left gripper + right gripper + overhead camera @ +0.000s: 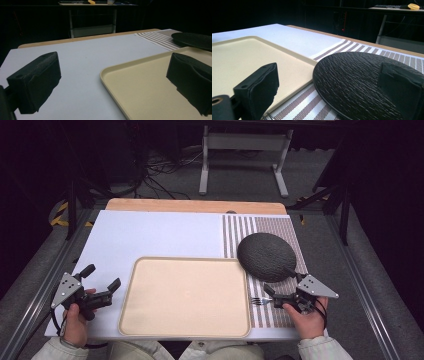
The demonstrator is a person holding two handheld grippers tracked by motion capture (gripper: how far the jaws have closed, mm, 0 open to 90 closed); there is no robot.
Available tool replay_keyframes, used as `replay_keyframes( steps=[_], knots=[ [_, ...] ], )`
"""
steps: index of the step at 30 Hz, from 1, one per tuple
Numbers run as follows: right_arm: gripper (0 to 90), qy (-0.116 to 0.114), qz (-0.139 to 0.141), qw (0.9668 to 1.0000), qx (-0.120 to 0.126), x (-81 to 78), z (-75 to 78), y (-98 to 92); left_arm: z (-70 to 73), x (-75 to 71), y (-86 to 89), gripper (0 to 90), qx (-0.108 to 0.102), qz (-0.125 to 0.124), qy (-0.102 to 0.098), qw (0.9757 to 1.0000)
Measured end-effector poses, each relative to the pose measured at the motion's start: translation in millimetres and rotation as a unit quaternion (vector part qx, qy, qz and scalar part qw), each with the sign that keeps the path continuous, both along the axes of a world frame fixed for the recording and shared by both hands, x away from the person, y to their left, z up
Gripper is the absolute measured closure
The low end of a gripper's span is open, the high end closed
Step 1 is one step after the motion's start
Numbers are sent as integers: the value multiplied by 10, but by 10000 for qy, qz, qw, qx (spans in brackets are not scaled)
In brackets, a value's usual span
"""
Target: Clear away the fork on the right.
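A beige tray (184,296) lies empty at the front middle of the white table. To its right, a dark round textured plate (266,256) rests on a striped placemat (280,227). A small fork (259,301) lies on the placemat just below the plate. My right gripper (279,281) hovers at the plate's near edge, jaws open, with the fork beside its lower jaw. In the right gripper view the plate (352,80) spreads between the open jaws of that gripper (331,75). My left gripper (101,277) stands open left of the tray, and its own view shows the tray corner (110,72) between the jaws.
The white board (160,235) stretches behind the tray, with a wooden edge (195,205) at the back. Metal rails run along both sides of the table. A white stand (245,155) and cables sit on the floor beyond.
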State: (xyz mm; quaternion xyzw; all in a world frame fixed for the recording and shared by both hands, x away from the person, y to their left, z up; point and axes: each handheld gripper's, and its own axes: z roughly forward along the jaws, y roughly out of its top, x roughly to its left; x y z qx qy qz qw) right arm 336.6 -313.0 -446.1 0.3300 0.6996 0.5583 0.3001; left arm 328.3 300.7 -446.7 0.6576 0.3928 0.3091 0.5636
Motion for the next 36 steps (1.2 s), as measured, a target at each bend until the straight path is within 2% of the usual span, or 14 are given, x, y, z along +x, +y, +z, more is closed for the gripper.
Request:
replay_keyframes(
  steps=[17, 26, 32, 34, 36],
  knots=[
    [44, 44, 12, 10000, 60, -11, 4, -10, 2, 7, -4, 0, -14, -18, -12, 10000],
    [44, 98, 97, 9999, 83, 36, 31, 27, -2, 6, -2, 0, 11, -4, -2, 10000],
    [43, 319, 408, 9983, -267, 150, 165, 136, -11, 7, -5, 0, 47, -9, 33, 10000],
    [43, 342, 453, 9980, -294, 166, 187, 147, -12, 6, -5, 0, 52, -9, 39, 10000],
    [43, 454, 583, 9961, -482, 214, 270, 186, -13, 5, -3, 0, 39, 3, 52, 10000]
  ],
)
